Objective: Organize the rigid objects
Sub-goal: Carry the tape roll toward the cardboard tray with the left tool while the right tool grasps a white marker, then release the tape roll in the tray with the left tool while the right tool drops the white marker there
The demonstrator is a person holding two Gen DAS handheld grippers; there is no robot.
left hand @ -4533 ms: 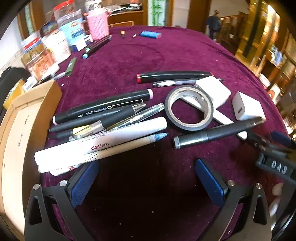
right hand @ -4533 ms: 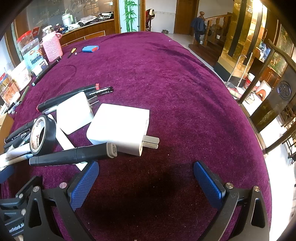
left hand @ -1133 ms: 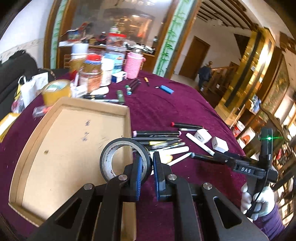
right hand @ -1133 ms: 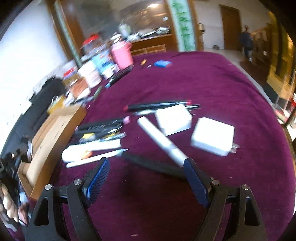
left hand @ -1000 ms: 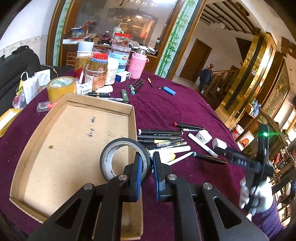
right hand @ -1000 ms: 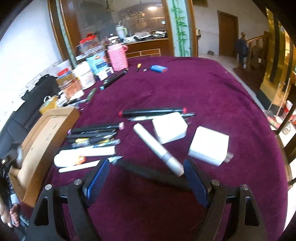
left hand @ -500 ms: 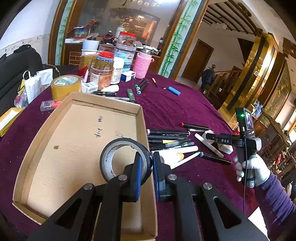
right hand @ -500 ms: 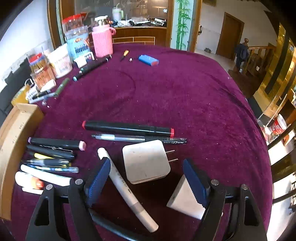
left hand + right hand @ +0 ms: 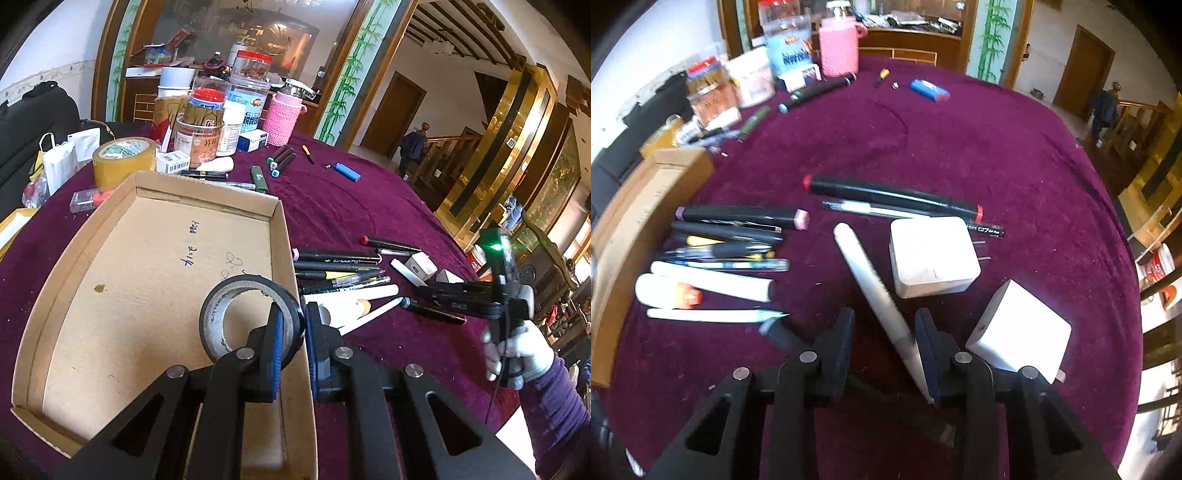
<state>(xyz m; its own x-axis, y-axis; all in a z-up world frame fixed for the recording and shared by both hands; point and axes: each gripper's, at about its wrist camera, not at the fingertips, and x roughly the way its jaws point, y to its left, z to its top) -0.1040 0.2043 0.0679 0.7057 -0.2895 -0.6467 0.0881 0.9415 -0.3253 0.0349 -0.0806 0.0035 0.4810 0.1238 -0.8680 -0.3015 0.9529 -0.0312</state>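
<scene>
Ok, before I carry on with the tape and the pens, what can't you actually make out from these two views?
- Whether the tape roll, clamped in the left gripper, touches the box floor: left view, hidden by the roll itself.
- Near end of the white marker between the closing right gripper: right view, behind its finger.
- Dark pen: right view, blurred and mostly under the gripper.
- Box's near corner: left view, covered by the gripper.

Lying on the cloth: two white chargers [image 9: 932, 254], ten pens and markers [image 9: 890, 192]. Standing at upper left: one cardboard tray [image 9: 147, 280], two tape rolls [image 9: 236, 314].
</scene>
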